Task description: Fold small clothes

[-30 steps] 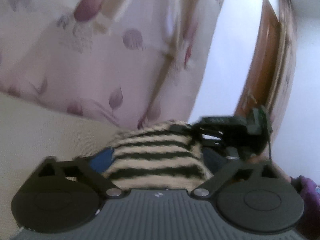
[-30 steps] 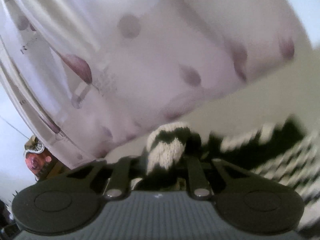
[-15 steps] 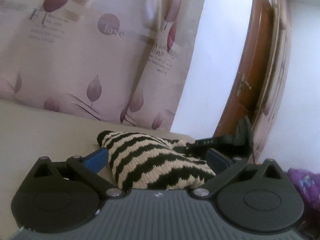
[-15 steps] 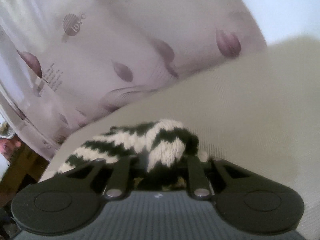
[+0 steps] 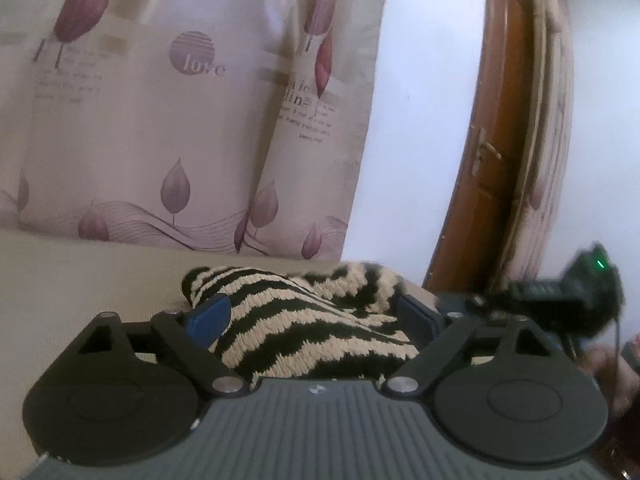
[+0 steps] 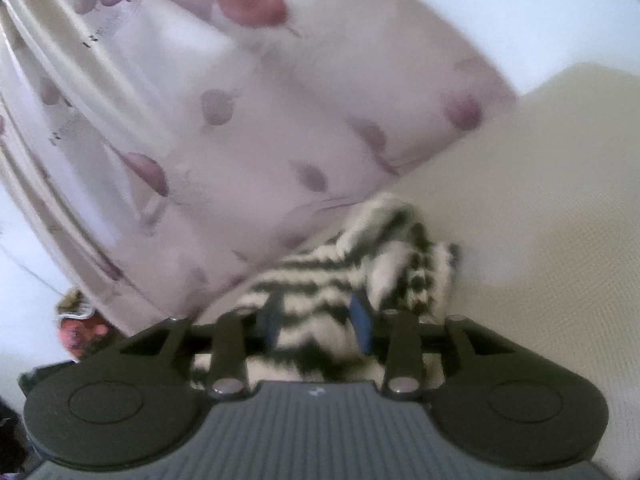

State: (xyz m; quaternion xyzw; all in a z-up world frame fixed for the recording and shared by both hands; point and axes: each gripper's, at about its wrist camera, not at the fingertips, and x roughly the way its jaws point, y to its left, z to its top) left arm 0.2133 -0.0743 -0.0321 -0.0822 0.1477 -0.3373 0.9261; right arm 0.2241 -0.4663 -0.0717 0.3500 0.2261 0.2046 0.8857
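On the beige bed (image 5: pixel 80 280), just ahead of both my tools, lies the striped knit (image 5: pixel 304 320), bunched into a loose mound, one flap doubled over at about one o'clock in the right view. My left gripper (image 5: pixel 316 314) straddles it, fingers wide but closing, the pads not yet pressing. My right gripper (image 6: pixel 318 320) is opening, with knit between its fingers and the grip letting go. I judge one fold laid; smoothing and further folds remain.

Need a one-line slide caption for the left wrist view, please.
Left gripper, jaws closing, straddles the black-and-cream zigzag knit on the beige surface.
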